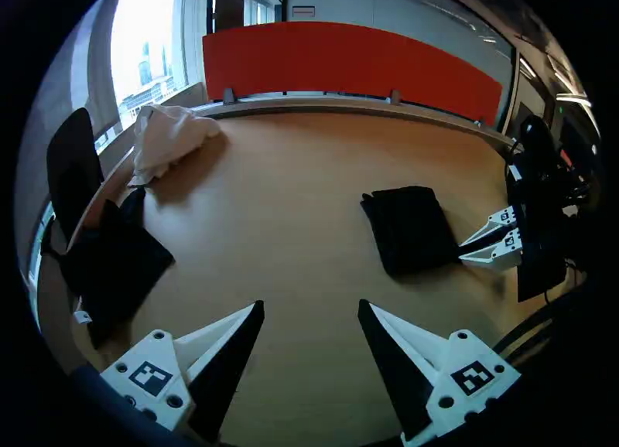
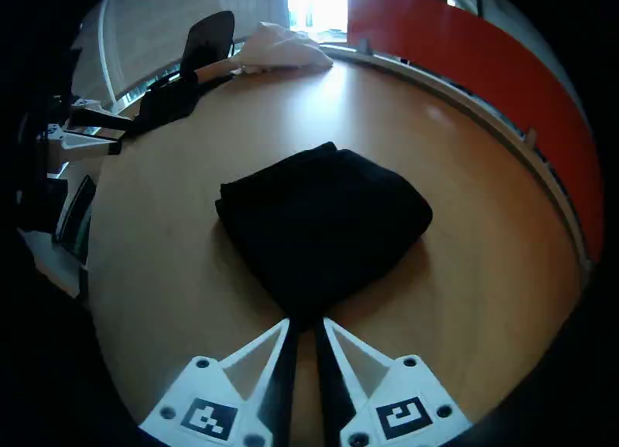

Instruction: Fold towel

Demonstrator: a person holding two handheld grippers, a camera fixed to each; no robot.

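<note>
Folded black towel (image 2: 325, 223) flat on table (image 2: 480, 238), long axis running away from left gripper (image 1: 309, 304), whose jaws are spread. One corner points at right gripper (image 2: 306, 323): jaws nearly together, pinch unclear.

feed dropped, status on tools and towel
Left tool open over table. Right tool nearly shut at near edge of black towel, grip unclear. Towel folded, flat. White cloth well clear.

The tabletop (image 1: 294, 184) is smooth wood with a soft sheen. The towel (image 2: 325, 223) is matt black cloth. The left gripper (image 1: 309, 308) is white plastic with matt black pads.
</note>
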